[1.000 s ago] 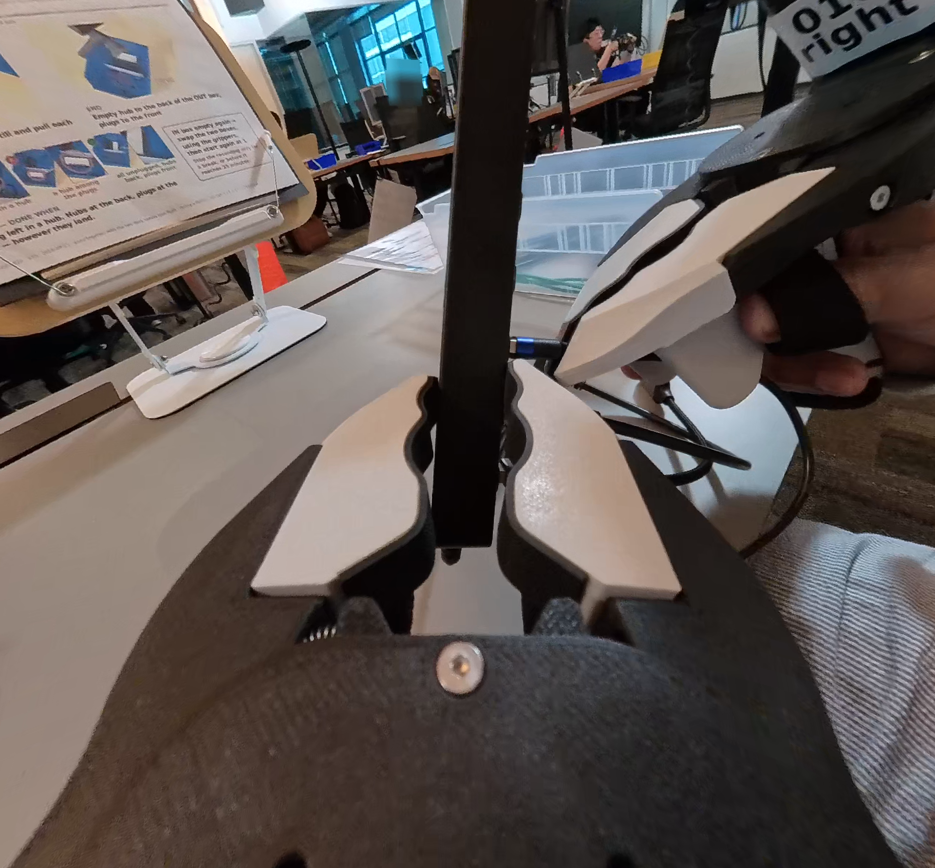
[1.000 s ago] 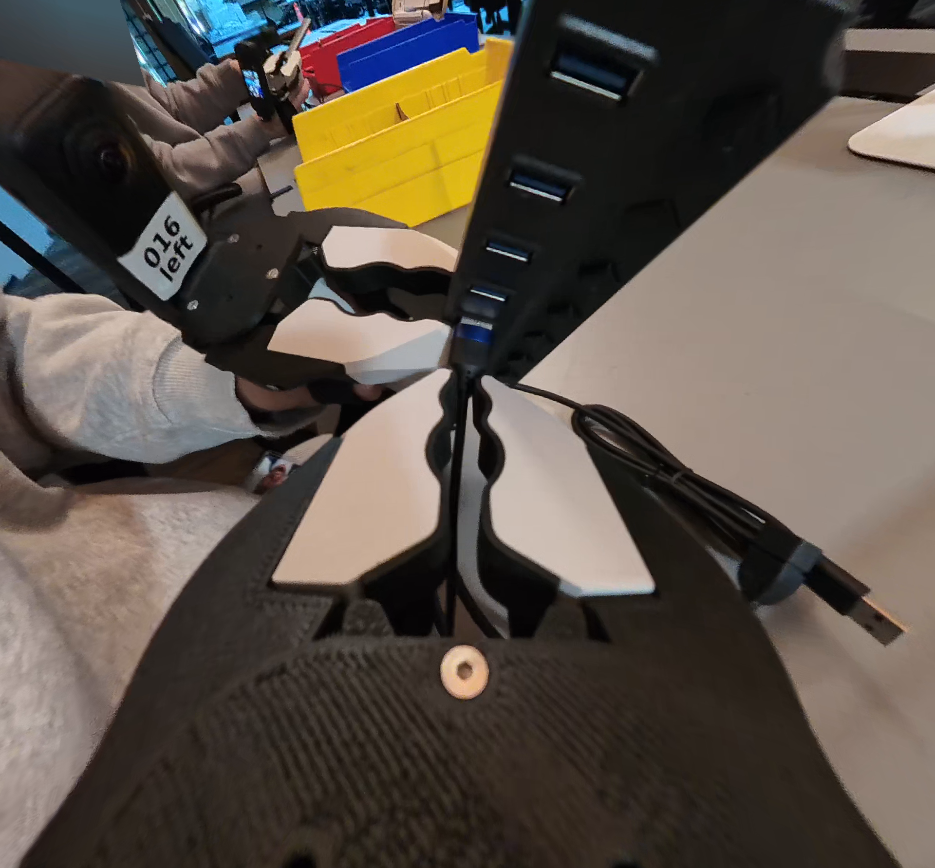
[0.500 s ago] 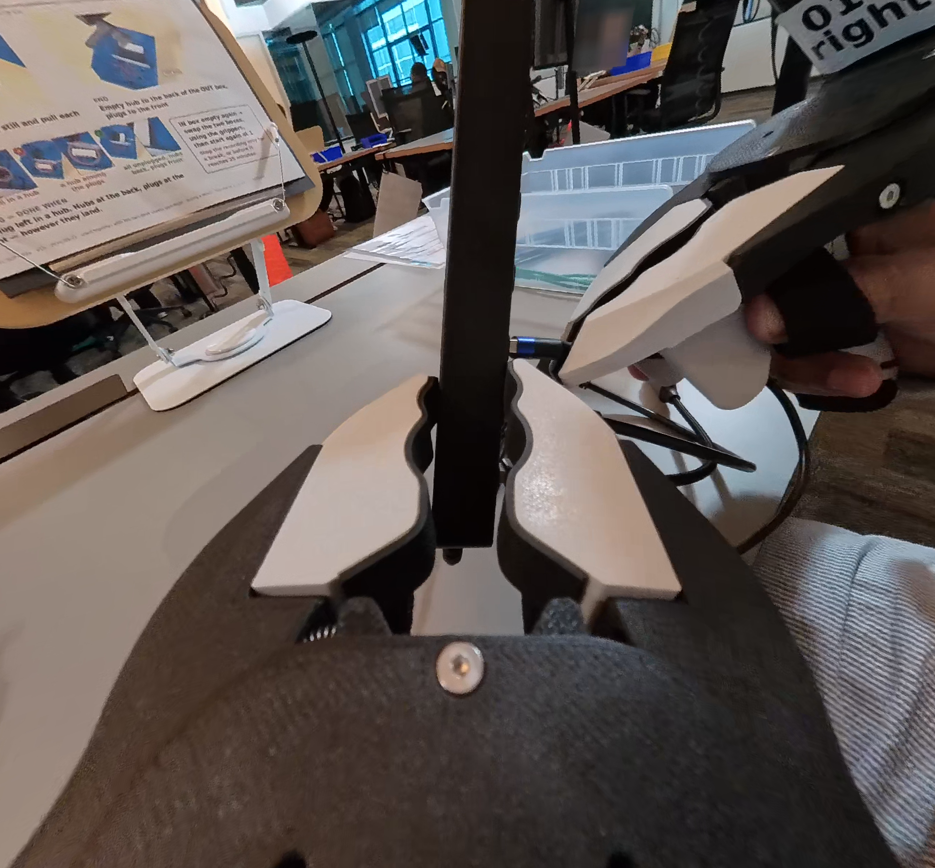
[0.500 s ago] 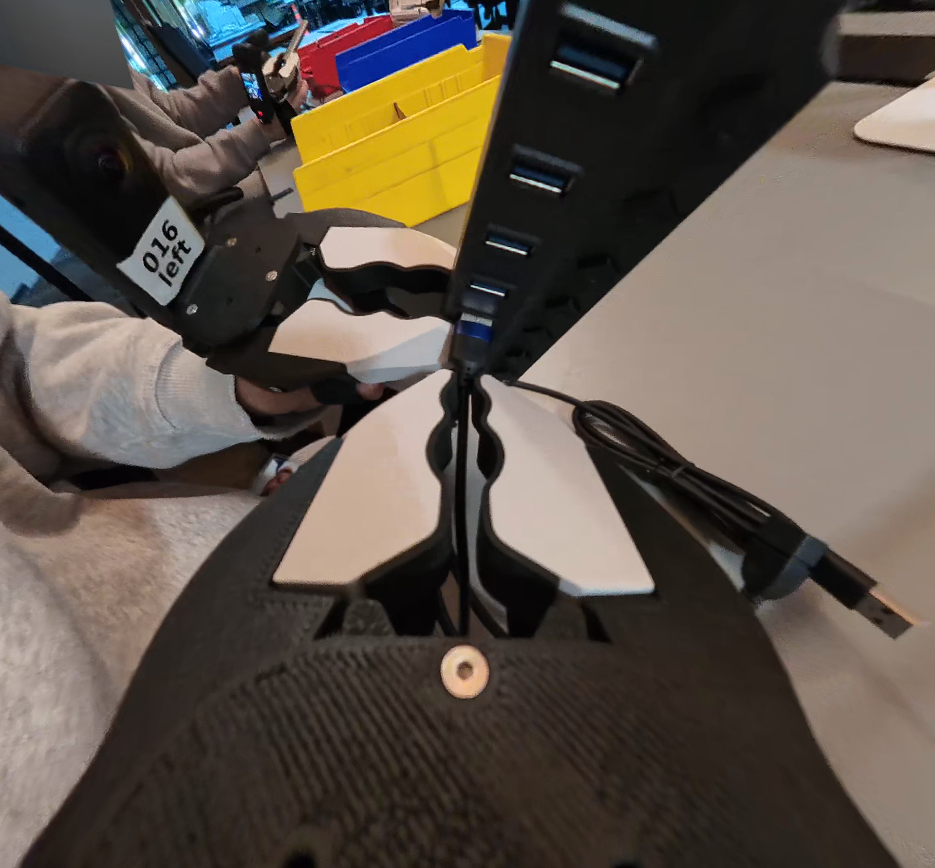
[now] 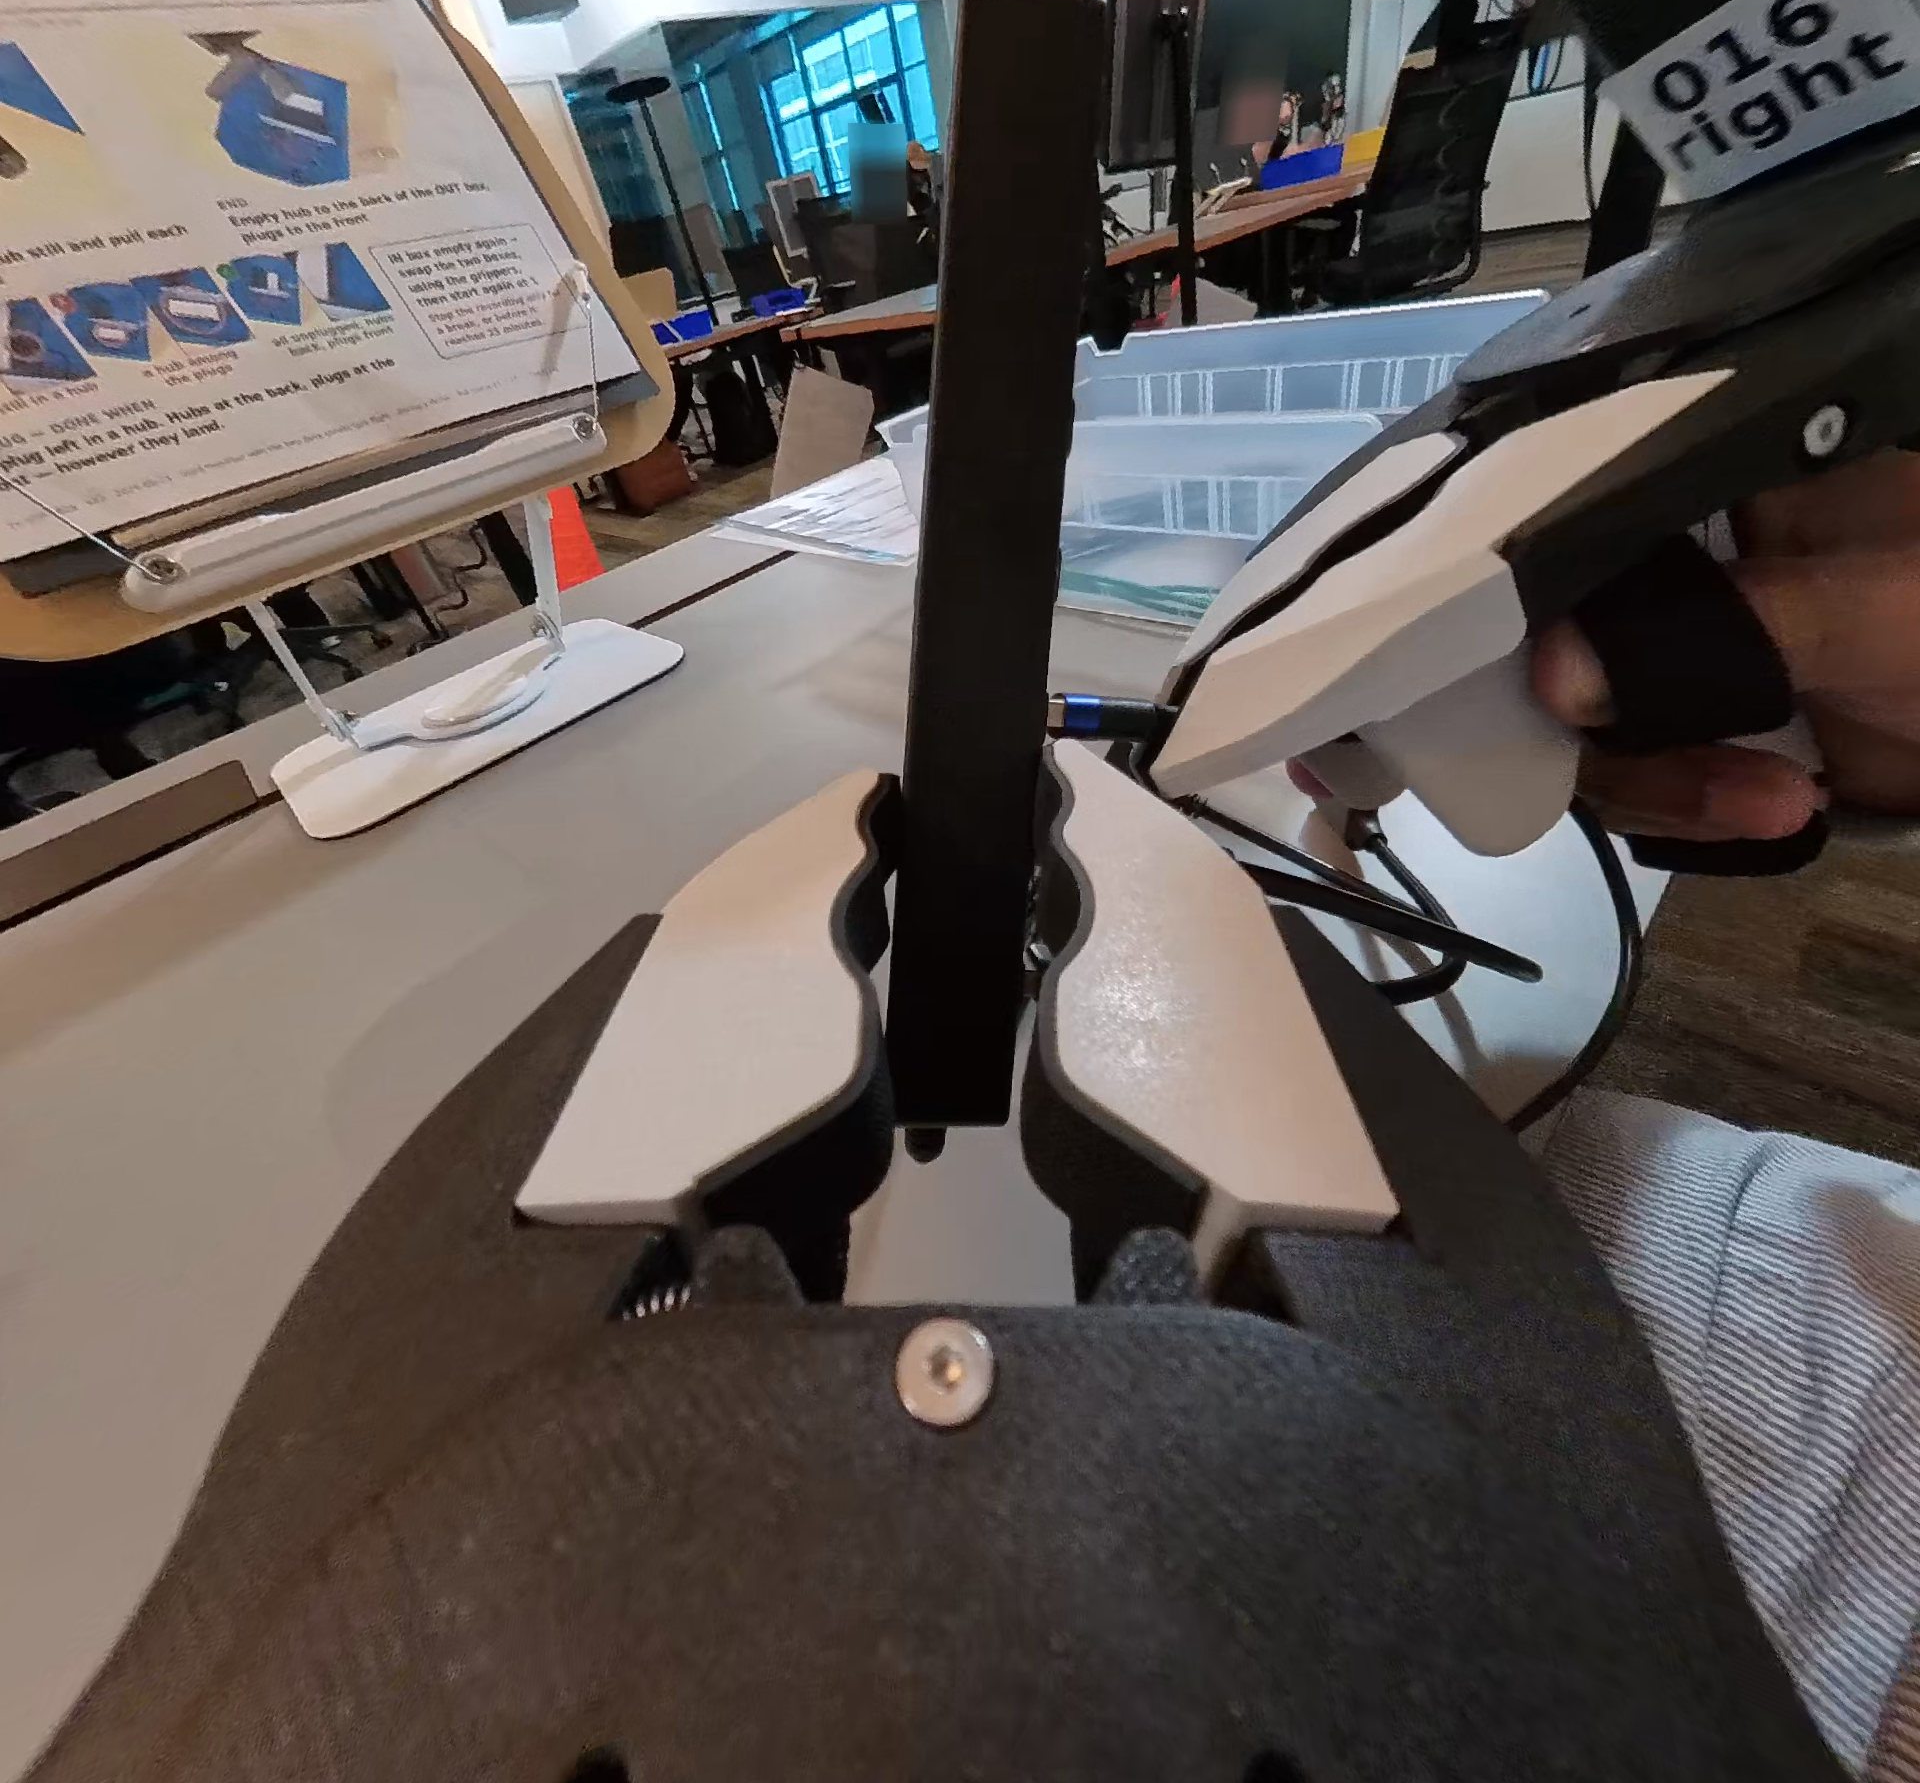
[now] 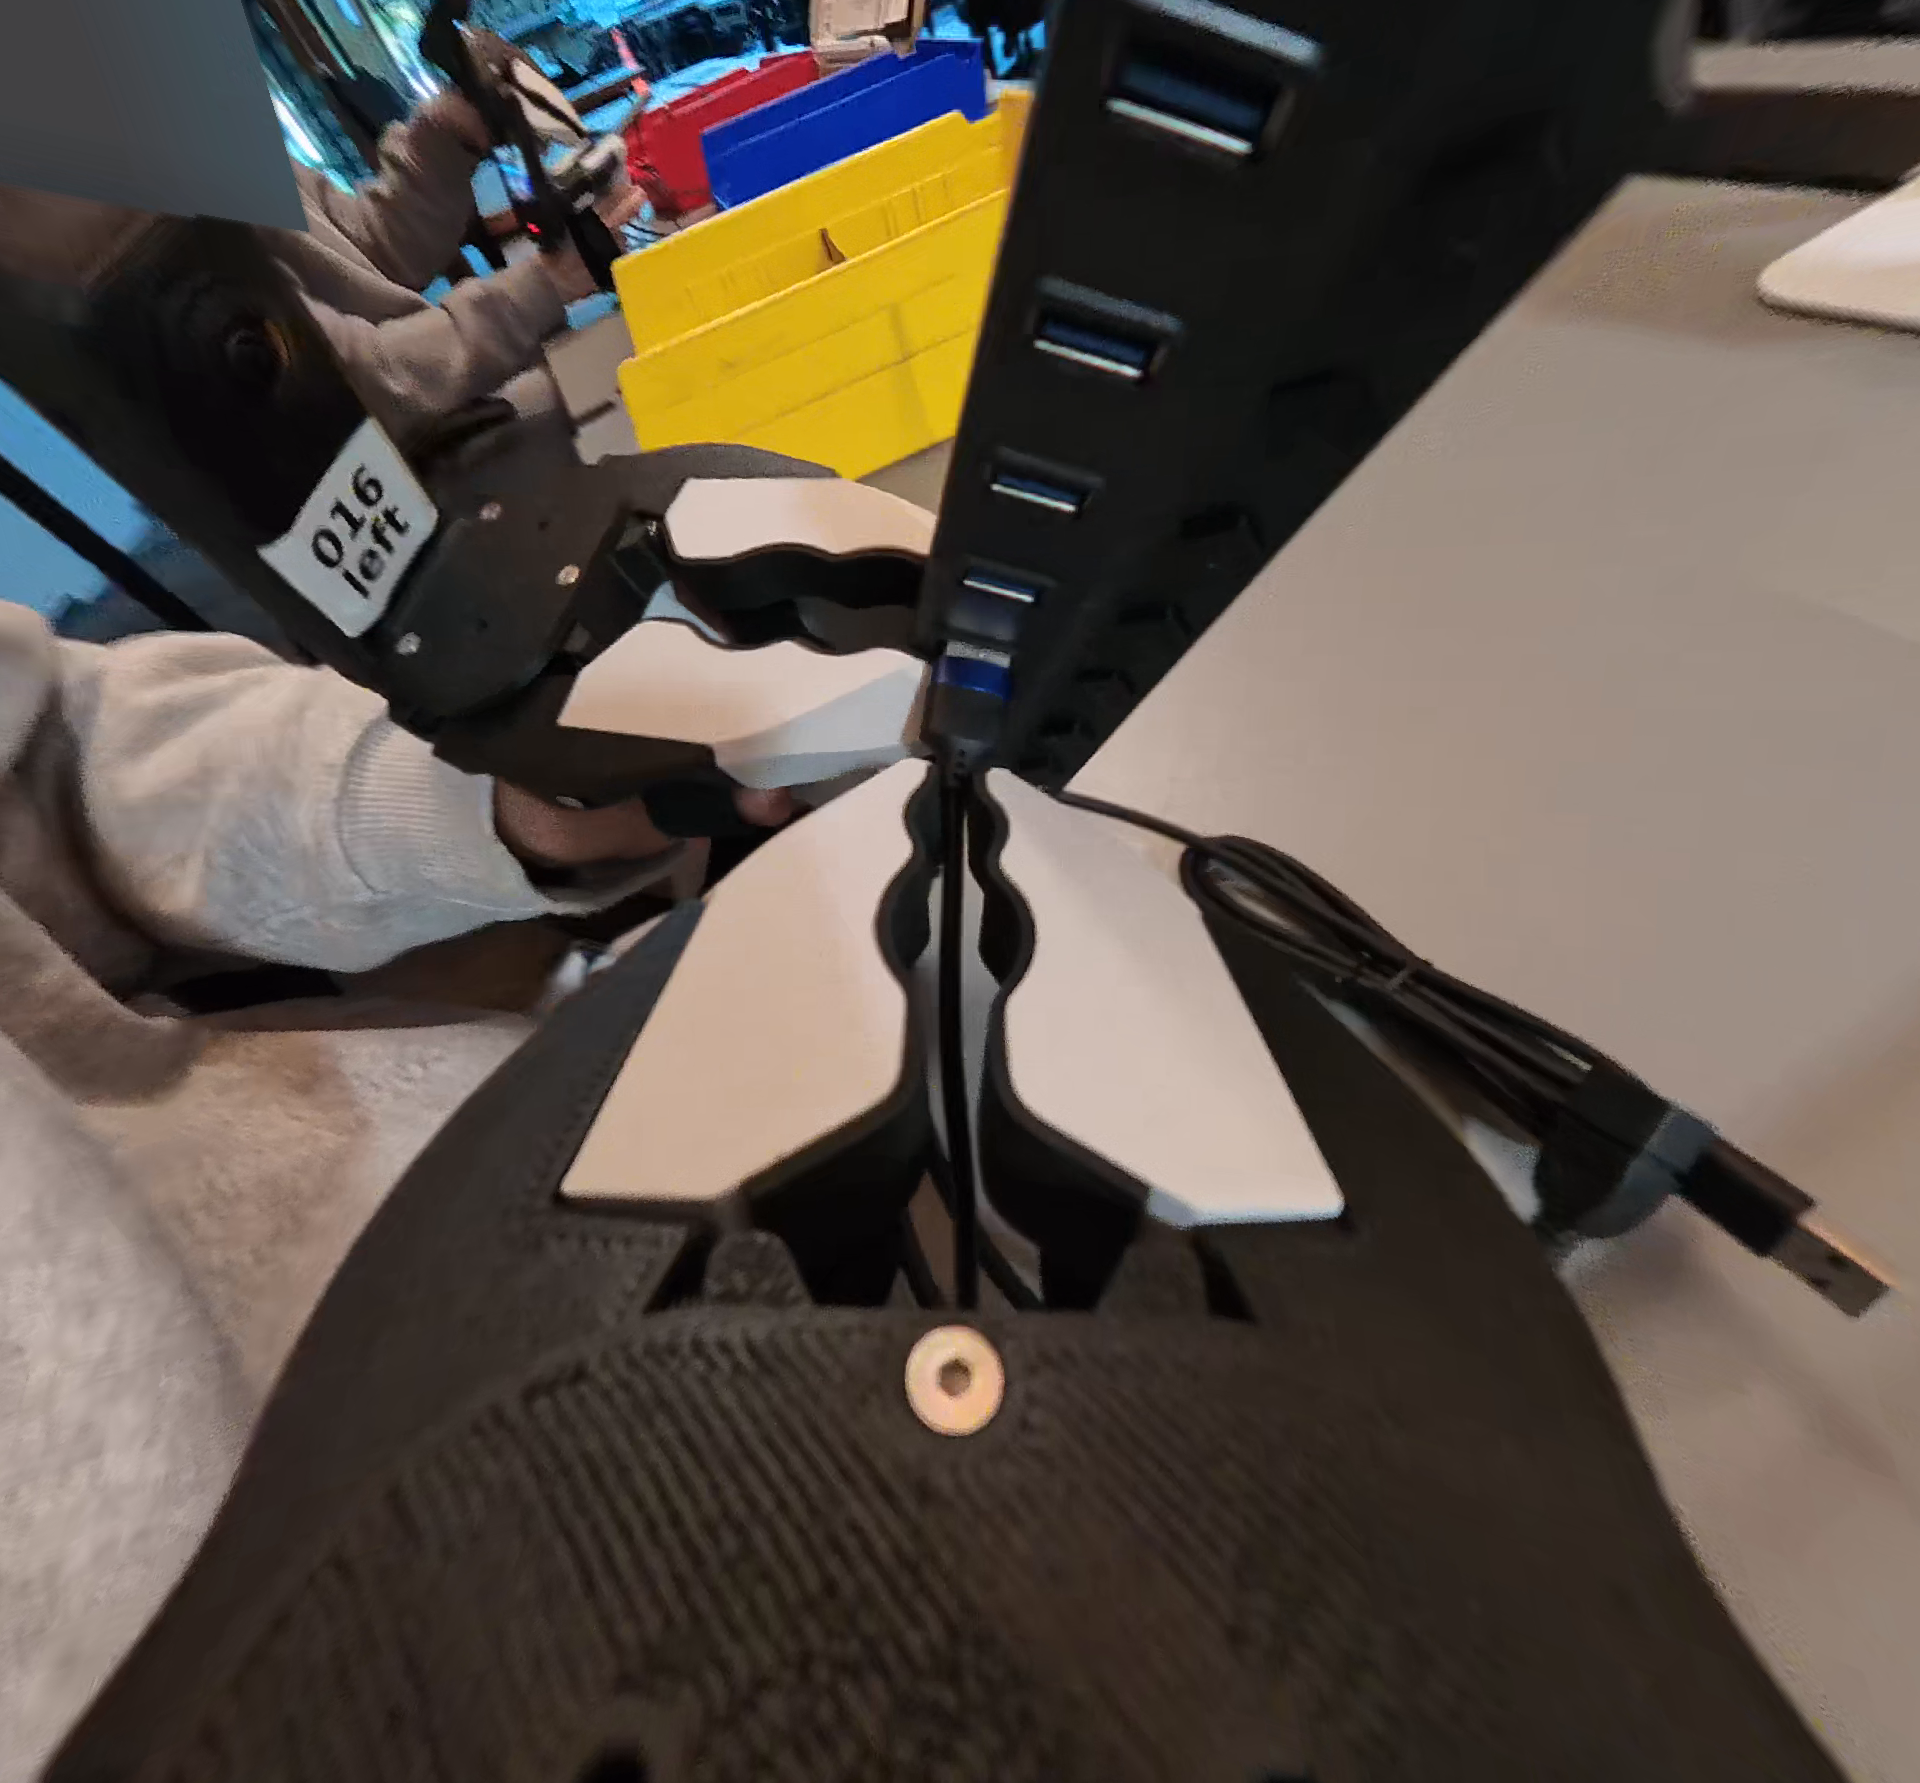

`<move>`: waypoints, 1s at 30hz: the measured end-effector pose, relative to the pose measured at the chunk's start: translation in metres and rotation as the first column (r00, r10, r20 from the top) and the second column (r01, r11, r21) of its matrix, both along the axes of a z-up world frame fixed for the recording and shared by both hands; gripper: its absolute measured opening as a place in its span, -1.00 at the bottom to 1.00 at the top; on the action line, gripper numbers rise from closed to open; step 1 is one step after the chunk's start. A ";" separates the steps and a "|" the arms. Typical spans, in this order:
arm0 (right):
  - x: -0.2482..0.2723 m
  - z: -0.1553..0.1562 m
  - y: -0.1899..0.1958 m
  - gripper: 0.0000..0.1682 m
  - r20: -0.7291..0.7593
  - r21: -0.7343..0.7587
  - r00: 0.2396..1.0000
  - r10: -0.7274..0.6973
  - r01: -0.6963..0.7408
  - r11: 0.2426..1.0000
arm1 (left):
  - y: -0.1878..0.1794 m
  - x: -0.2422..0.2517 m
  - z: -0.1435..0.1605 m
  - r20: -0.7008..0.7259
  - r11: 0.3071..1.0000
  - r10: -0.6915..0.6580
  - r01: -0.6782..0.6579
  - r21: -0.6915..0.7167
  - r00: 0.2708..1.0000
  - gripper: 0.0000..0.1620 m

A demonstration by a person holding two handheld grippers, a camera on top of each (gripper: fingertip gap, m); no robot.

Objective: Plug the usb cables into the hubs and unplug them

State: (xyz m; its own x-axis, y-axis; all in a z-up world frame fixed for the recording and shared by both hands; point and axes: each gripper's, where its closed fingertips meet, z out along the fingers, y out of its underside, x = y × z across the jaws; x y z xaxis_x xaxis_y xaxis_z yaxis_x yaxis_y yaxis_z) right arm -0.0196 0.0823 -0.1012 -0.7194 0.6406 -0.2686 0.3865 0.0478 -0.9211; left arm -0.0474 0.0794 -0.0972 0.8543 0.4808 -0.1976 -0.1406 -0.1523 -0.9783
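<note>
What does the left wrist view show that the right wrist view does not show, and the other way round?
Only the left wrist view: the document stand holding a printed sheet, the clear plastic bins, and the hub's plain narrow edge.

Only the right wrist view: the hub's row of ports, four of them empty, the loose USB plug of the hub's own bundled cable on the table, and the yellow bins.

Both: the black hub in the left hand-held gripper, and the blue-ringed plug in front of the right hand-held gripper, which pinches its cable.
</note>
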 end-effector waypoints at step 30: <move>0.004 0.004 -0.001 -0.94 0.102 -0.163 0.992 0.074 -0.057 0.985 | 0.000 0.001 0.003 0.013 1.000 0.000 0.000 0.010 1.000 -0.67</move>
State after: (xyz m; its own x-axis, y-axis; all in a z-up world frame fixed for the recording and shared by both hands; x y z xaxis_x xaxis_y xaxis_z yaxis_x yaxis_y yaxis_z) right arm -0.0152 0.0818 -0.0971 -0.7201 0.5357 -0.4410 0.4842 -0.0674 -0.8724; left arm -0.0459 0.0791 -0.0939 0.8567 0.4827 -0.1820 -0.1279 -0.1429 -0.9814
